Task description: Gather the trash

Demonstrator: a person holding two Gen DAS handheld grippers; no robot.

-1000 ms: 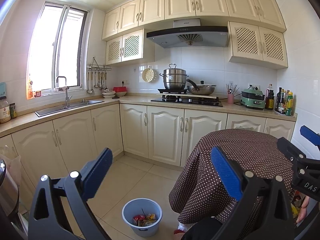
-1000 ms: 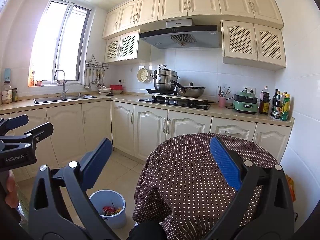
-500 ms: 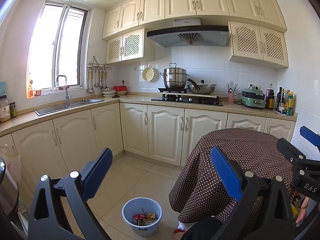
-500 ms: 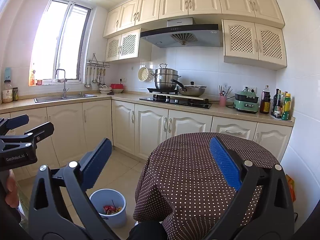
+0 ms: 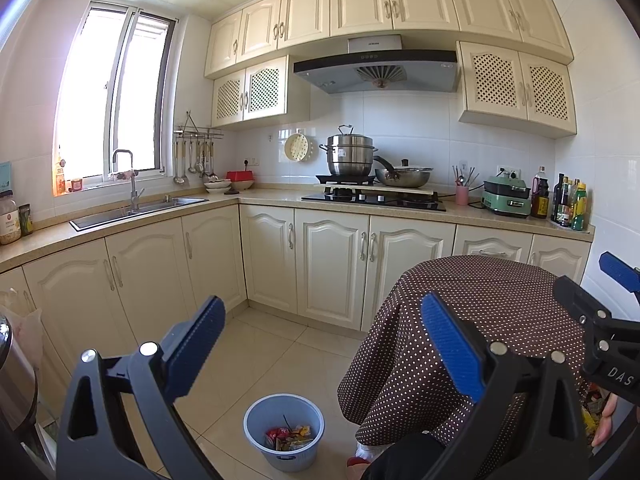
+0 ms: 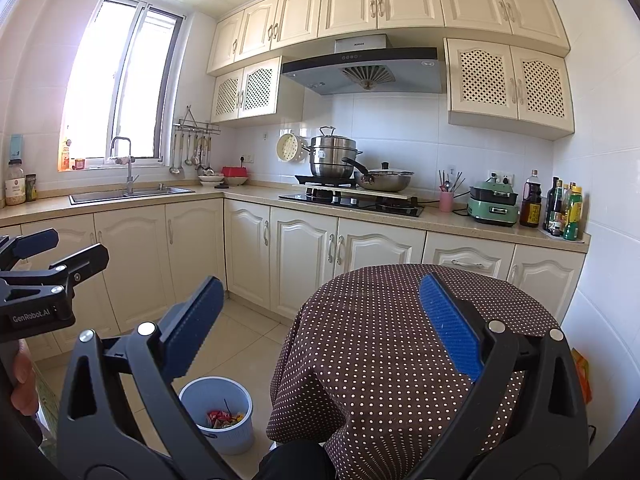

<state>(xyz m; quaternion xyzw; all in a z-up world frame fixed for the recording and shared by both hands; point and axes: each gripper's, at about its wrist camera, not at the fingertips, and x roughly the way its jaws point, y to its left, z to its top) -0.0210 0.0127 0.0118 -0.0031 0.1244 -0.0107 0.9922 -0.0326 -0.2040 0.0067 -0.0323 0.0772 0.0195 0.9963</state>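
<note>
A light blue bin (image 5: 284, 432) stands on the floor tiles beside the round table; it also shows in the right wrist view (image 6: 217, 414). Colourful wrappers (image 5: 289, 437) lie inside it, also seen from the right (image 6: 224, 419). My left gripper (image 5: 322, 334) is open and empty, held high above the floor and the bin. My right gripper (image 6: 320, 306) is open and empty, held above the table's near edge. Each gripper shows at the edge of the other's view, the right one (image 5: 616, 320) and the left one (image 6: 48, 264).
A round table with a brown dotted cloth (image 6: 400, 336) fills the right foreground. Cream cabinets (image 5: 332, 264) and a counter run along the back and left, with a sink (image 5: 136, 208), a stove with pots (image 5: 376, 184) and bottles (image 5: 568, 206). A metal can (image 5: 12, 380) stands at far left.
Almost nothing has moved. Both grippers stay open and held at about the same height, with only a slight drift of the views.
</note>
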